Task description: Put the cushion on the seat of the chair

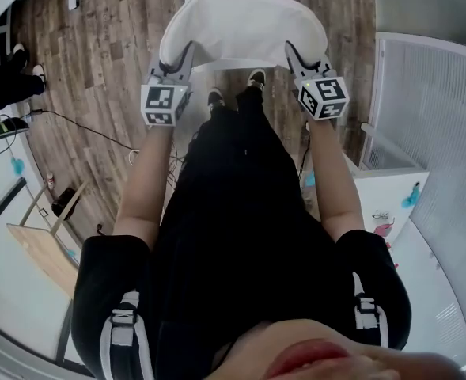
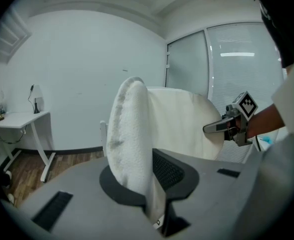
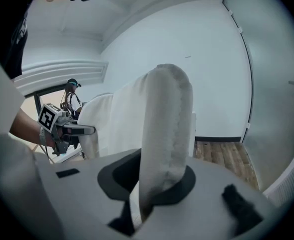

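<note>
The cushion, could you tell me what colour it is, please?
White; the cushion shows best in head view.

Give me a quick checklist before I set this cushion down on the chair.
1. Left gripper shut on the cushion edge: ok.
2. Right gripper shut on the opposite edge: ok.
3. Cushion spread flat between both grippers, not folded: ok.
4. Chair seat clear underneath: cannot tell, the cushion hides it.
5. Cushion lined up over the seat: cannot tell.
</note>
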